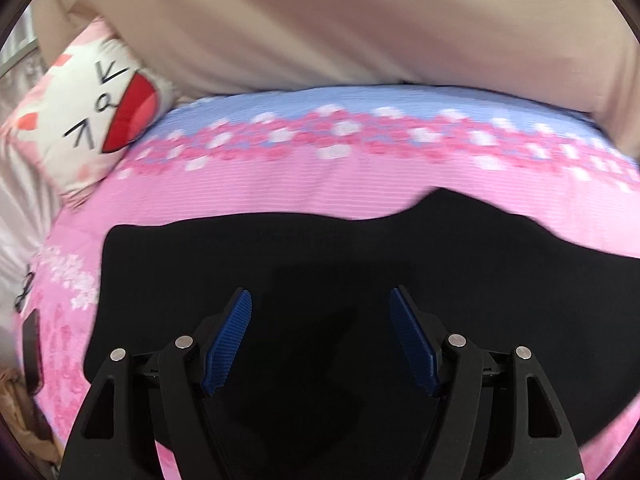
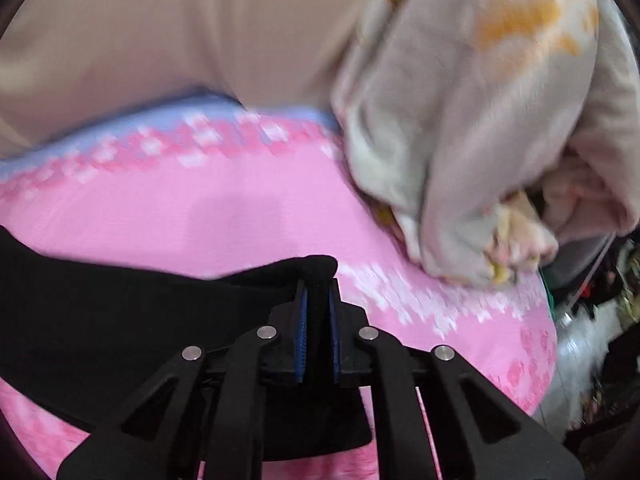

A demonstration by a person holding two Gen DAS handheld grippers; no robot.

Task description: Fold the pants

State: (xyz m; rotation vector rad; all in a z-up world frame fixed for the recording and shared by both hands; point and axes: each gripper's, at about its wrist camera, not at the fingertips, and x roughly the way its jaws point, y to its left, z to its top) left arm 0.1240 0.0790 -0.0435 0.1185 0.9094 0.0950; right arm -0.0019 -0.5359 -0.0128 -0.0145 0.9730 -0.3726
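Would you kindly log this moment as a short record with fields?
garment: black pants lying on the pink floral bedsheet
left claw: open above the pants, holding nothing
right claw: shut on a raised edge of the pants
nearby: cartoon-face pillow at the left; crumpled grey blanket at the right
image quality: motion blur
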